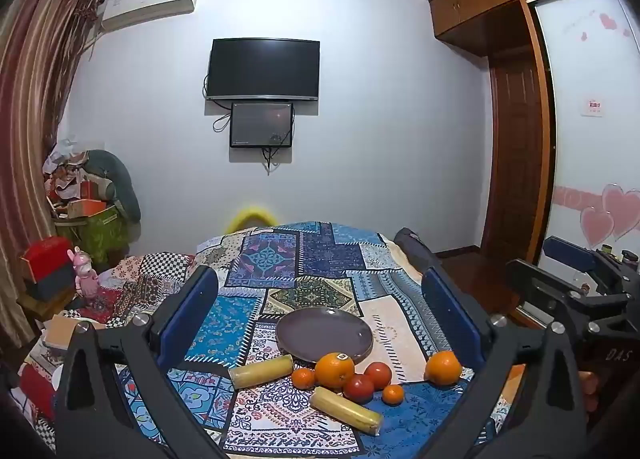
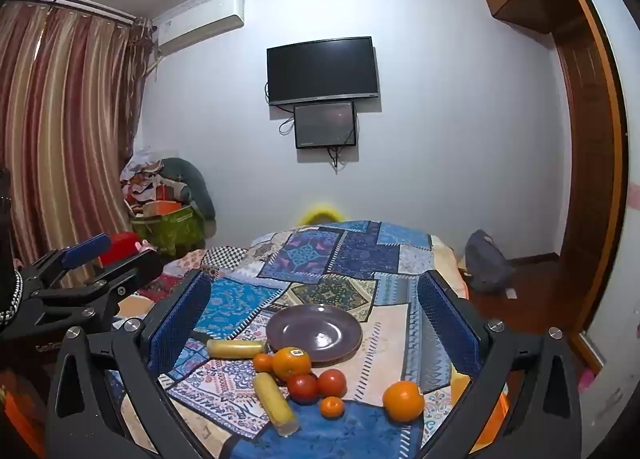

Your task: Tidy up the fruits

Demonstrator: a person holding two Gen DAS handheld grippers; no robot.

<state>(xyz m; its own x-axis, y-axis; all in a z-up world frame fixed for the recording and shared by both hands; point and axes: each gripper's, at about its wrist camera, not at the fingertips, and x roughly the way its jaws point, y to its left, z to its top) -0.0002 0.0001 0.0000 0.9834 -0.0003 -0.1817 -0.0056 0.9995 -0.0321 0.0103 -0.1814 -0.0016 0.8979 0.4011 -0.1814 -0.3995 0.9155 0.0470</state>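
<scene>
An empty purple plate (image 1: 324, 333) (image 2: 314, 333) lies on the patterned bedspread. In front of it sit a large orange with a sticker (image 1: 334, 370) (image 2: 291, 363), two red tomatoes (image 1: 377, 374) (image 2: 332, 382), two small tangerines (image 1: 393, 394) (image 2: 331, 406), a second large orange (image 1: 442, 368) (image 2: 403, 400) off to the right, and two wrapped yellow corn cobs (image 1: 261, 371) (image 2: 275, 403). My left gripper (image 1: 320, 319) and my right gripper (image 2: 314, 323) both hover above the fruit, open wide, nothing between their blue pads.
The patchwork bedspread (image 1: 276, 259) covers the bed. A dark bag (image 2: 486, 261) sits on the wooden floor at right. Boxes and clutter (image 1: 84, 211) pile up by the curtain at left. A TV (image 1: 262, 69) hangs on the far wall.
</scene>
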